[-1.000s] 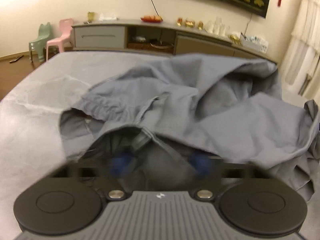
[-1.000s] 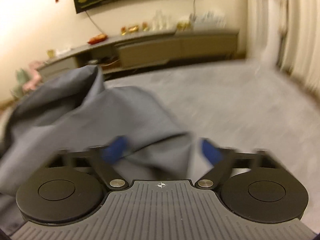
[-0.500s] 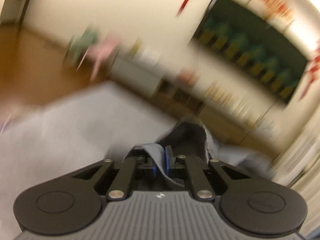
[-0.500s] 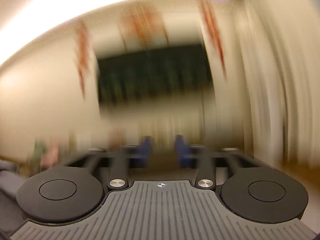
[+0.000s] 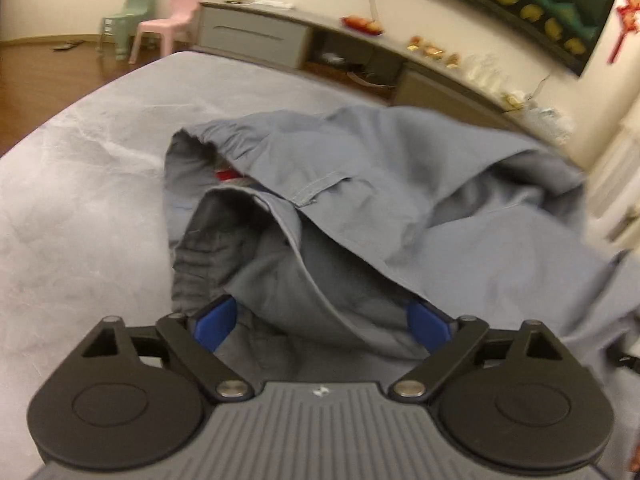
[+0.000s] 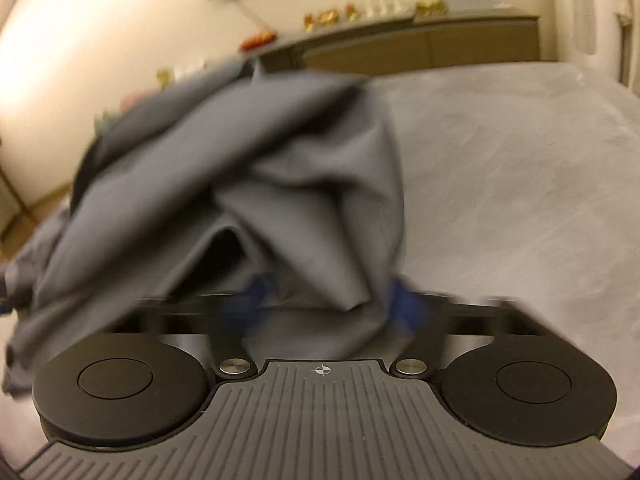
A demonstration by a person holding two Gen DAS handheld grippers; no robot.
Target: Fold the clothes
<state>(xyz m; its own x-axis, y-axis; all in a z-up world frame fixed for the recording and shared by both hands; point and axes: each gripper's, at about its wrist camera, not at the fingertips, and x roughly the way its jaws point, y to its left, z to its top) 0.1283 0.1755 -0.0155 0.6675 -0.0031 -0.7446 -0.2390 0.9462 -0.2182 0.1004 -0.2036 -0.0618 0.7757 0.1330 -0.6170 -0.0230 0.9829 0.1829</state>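
Bare grey table (image 5: pixel 72 208) left of crumpled grey trousers (image 5: pixel 380 184), bare table (image 6: pixel 520 168) right of them

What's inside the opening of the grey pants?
Inside the pants, at the waistband, a small red tag and dark lining show. Deeper in, folds cover the rest, so nothing more can be seen.

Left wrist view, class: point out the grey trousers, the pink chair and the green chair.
grey trousers (image 5: pixel 400 168): left wrist view, on the panel above the pocket.
pink chair (image 5: pixel 182 4): left wrist view, on its backrest.
green chair (image 5: pixel 136 2): left wrist view, on its backrest.
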